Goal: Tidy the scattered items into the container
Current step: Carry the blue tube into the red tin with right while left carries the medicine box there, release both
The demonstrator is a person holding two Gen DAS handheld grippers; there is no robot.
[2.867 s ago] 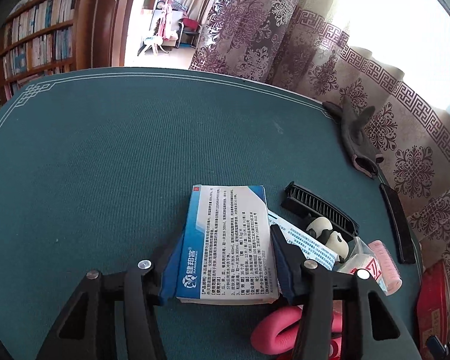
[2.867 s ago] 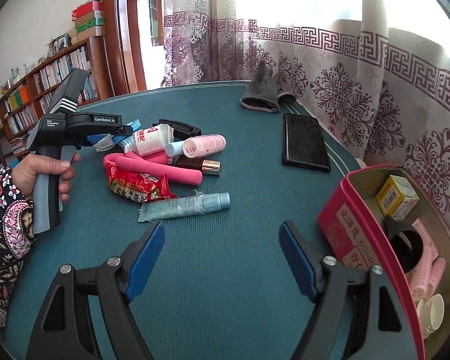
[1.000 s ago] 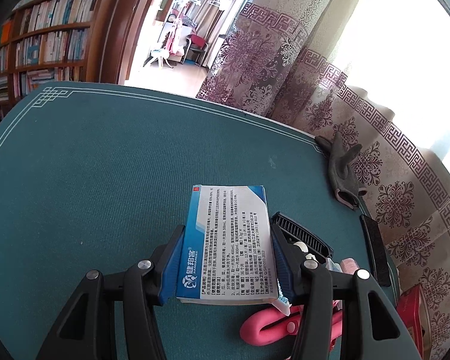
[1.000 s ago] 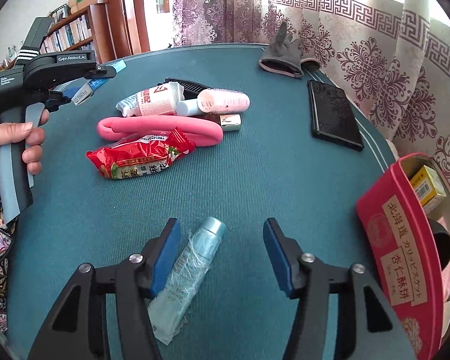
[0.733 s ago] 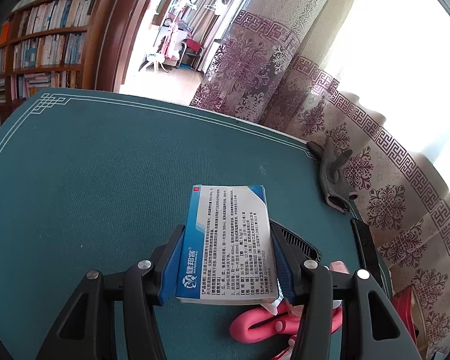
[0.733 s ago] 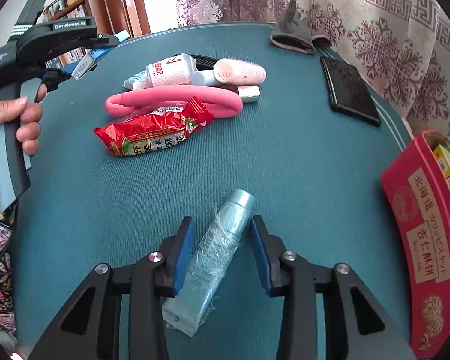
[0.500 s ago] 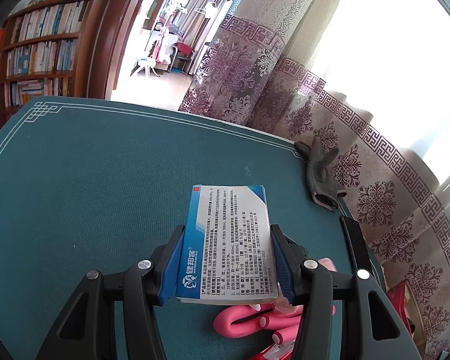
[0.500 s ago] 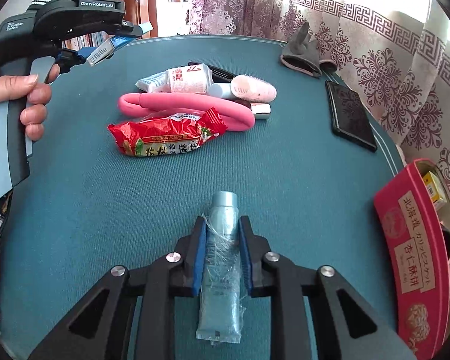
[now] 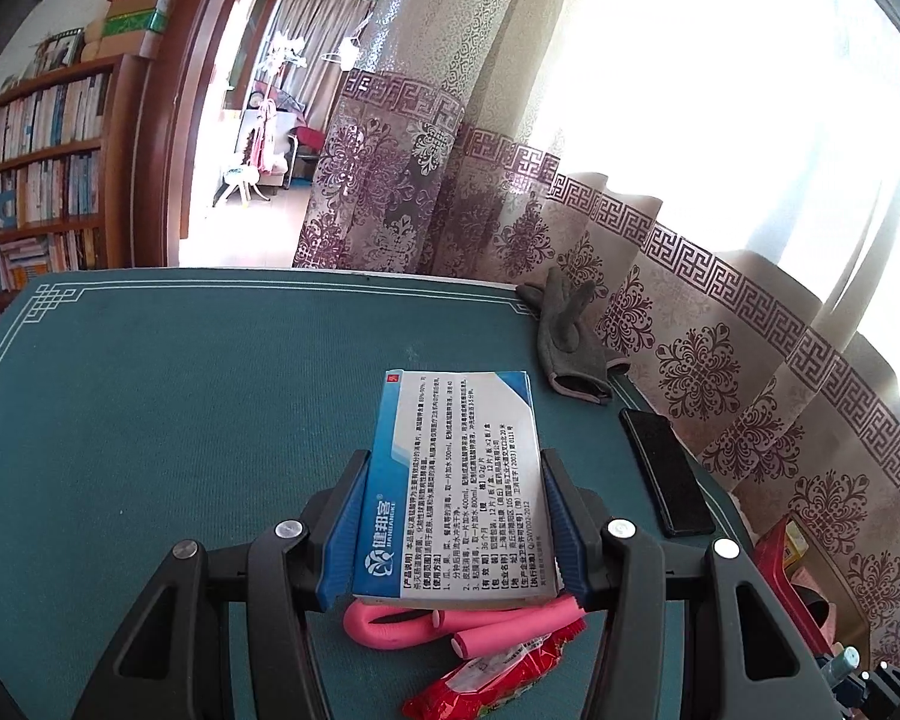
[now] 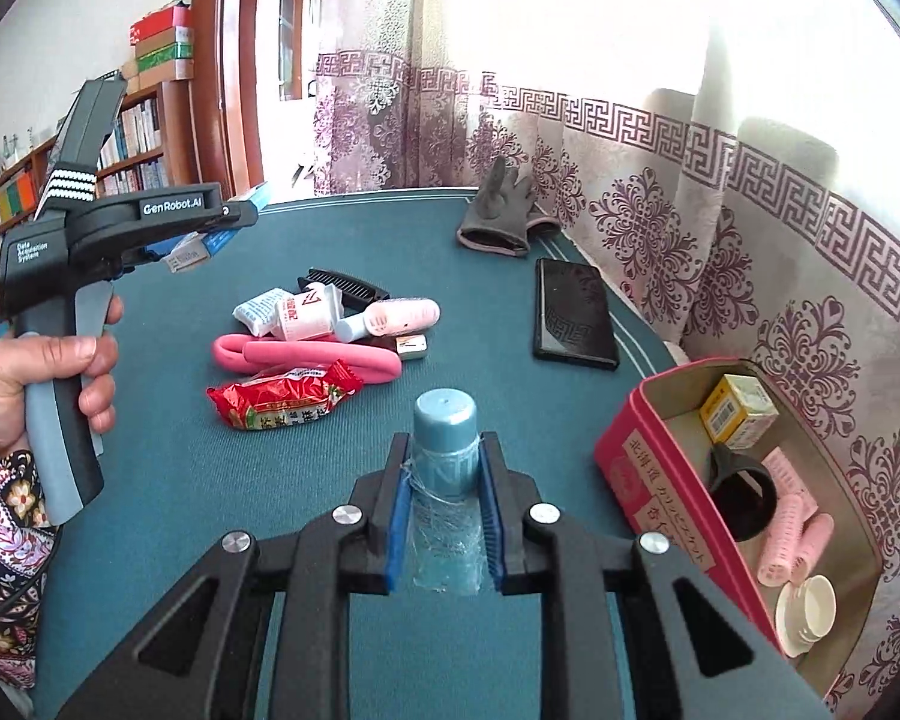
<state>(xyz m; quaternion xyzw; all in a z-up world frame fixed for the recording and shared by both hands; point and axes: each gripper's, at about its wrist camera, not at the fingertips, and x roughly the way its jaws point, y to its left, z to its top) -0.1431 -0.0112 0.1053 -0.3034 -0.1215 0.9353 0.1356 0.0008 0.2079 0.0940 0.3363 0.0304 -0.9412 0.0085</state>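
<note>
Patterned curtains (image 9: pixel 660 276), sunlit window, wooden bookshelf (image 9: pixel 36 180), open doorway (image 9: pixel 252 138)

1. Table (image 10: pixel 222 480) bare between right gripper (image 10: pixel 444 468) & tin (image 10: pixel 642 474); clear path to tin's open top.
2. Tin partly full: box (image 10: pixel 738 408), black ring (image 10: pixel 741 492), rollers (image 10: pixel 795 534), cups (image 10: pixel 810 606); near corner free.
3. Left-centre pile blocks: snack bag (image 10: pixel 282 399), pink tube (image 10: pixel 312 354), bottles (image 10: pixel 390 318), comb (image 10: pixel 342 285).
4. Phone (image 10: pixel 573 315) & glove (image 10: pixel 501 222) along far edge.

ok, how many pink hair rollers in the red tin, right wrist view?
2 visible: one pink roller lying against the black cup, another just nearer the camera beside the white dish. The red tin wall may hide more.
</note>
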